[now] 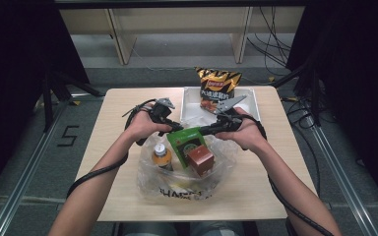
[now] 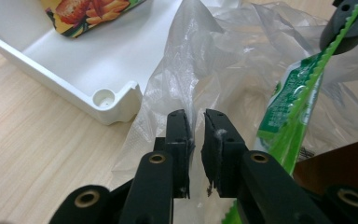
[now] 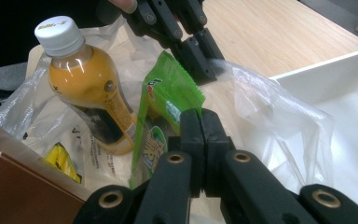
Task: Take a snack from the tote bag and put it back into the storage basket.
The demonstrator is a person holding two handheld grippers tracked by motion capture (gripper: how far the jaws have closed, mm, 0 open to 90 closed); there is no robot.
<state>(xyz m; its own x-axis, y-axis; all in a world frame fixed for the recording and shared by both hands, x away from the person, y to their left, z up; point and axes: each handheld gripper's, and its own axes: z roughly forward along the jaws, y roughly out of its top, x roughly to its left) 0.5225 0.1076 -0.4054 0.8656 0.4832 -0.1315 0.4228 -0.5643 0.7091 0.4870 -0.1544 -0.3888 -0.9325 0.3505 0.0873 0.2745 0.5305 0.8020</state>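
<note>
My left gripper [image 2: 195, 126] sits at the rim of the clear crinkled plastic bag [image 2: 242, 60], its two black jaws parted by a narrow gap with a thin fold of the bag's film standing between them; the pads do not press on it, so I count those tongs as slightly open. From above, that same left gripper [image 1: 175, 127] lies at about ten o'clock of the bag [image 1: 187, 184], which rests on the pale wooden table [image 1: 123, 105] in the middle, straight ahead of me. My right gripper [image 3: 200, 128] has its jaws shut tight together, pinching the edge of the flat green foil snack packet [image 3: 161, 116], which stands upright in the bag's mouth. In the high view the right gripper [image 1: 202, 131] comes in from two o'clock and the green packet [image 1: 187, 142] is held at the bag's top centre. Inside the bag, an orange drink bottle with a white cap [image 3: 86, 88] stands at nine o'clock of the packet, and a reddish-brown cardboard box [image 1: 200, 160] sits at five o'clock of it. Beyond the bag, at twelve to one o'clock, a white plastic tray [image 1: 192, 101] holds a black and yellow crisp bag [image 1: 218, 86], leaning upright against its far side.
</note>
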